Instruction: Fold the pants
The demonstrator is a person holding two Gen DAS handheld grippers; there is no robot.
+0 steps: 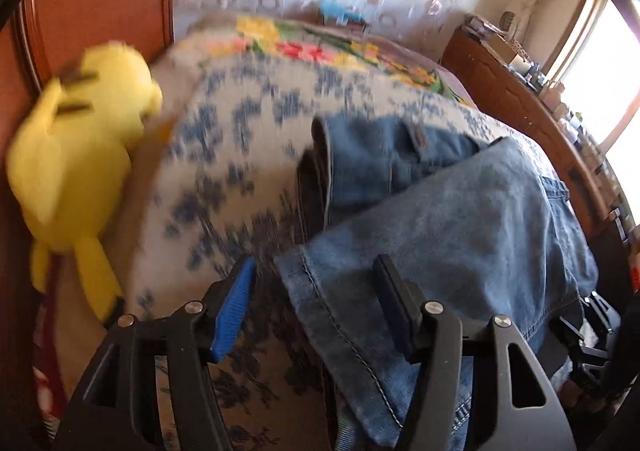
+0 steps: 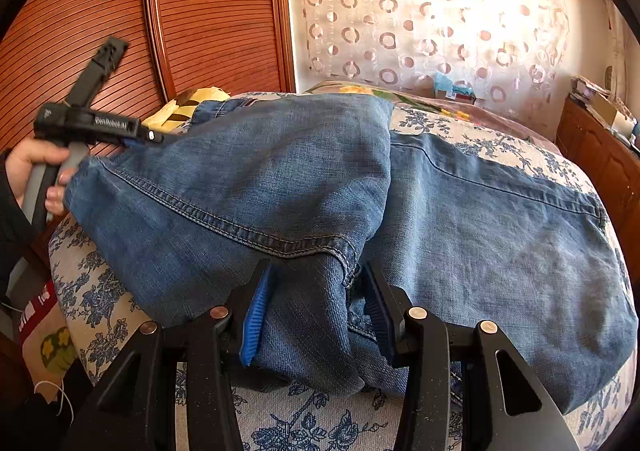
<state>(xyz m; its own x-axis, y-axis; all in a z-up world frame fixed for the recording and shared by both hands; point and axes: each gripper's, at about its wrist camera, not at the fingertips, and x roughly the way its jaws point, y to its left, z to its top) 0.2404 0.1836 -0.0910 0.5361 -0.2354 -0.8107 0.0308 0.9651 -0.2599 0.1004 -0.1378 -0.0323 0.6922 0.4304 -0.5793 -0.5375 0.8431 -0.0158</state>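
Currently our left claw (image 1: 316, 303) is spread over the hem, gripping nothing; right claw (image 2: 316, 311) pinches bunched denim at the fold. Jeans (image 2: 500, 235) lie on the bed (image 2: 288, 415), heavy, limp, grippy: we'd grab thick seams or hems.

A home bedroom is shown by the floral bedspread (image 2: 500, 155) spread ahead of the tongs, a patterned curtain (image 2: 420, 11) beyond, and a yellow plush toy (image 1: 80, 155) left of them.
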